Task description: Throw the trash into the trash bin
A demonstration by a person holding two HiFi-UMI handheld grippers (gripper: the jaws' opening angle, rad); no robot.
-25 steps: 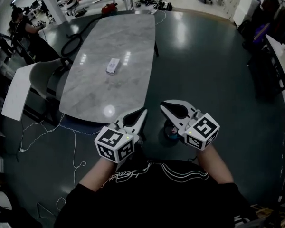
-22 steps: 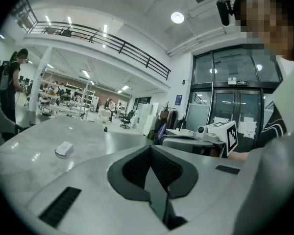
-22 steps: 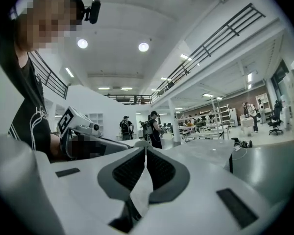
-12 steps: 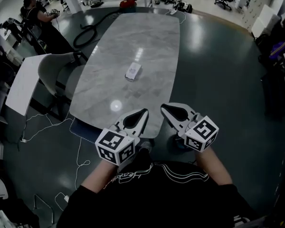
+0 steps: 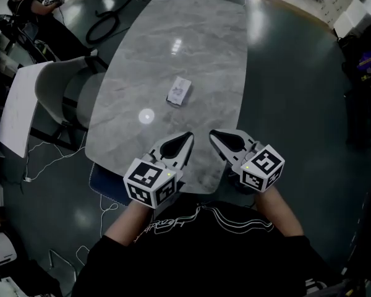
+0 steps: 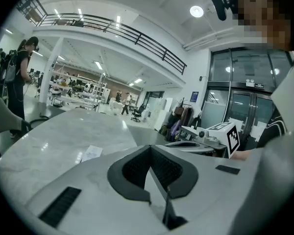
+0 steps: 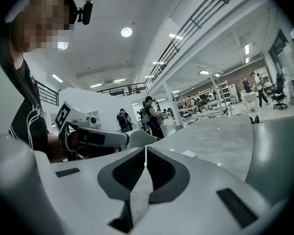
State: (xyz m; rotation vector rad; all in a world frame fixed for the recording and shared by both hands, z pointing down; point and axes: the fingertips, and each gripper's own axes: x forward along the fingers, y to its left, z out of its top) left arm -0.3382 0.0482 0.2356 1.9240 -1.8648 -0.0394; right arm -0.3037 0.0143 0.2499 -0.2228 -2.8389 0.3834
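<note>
**Two Empty Tools at the Edge, One Scrap of Trash Out of Reach**

Head view: a person in a black top holds the left tool (image 5: 187, 138) and the right tool (image 5: 214, 135) side by side over the near end of a long grey marble-patterned surface (image 5: 198, 36). Both tips point toward the small white rectangular packet (image 5: 179, 92). This is the only piece of trash in sight, and it lies flat near the middle of the surface, well apart from both tools. The low, forward-pointing hold looks like readiness for a reach, with the pickup not yet made. One pale grey chair (image 5: 57, 91) stands tucked against the surface's left side, probably simply out of use. No trash bin can be made out in this view.

Left gripper view: the left tool's two dark pads are pressed together with nothing between them. The packet (image 6: 91, 152) lies ahead and to the left on the surface, so this tool is not lined up on it. The right tool's marker cube shows at the right.

Right gripper view: the right tool's pads are likewise pressed together and empty. The same packet shows as a small pale patch just beyond the jaws, slightly right of their line. Neither tool can take it until its jaws spread.

The count: two tools, one packet, one surface and one chair.
</note>
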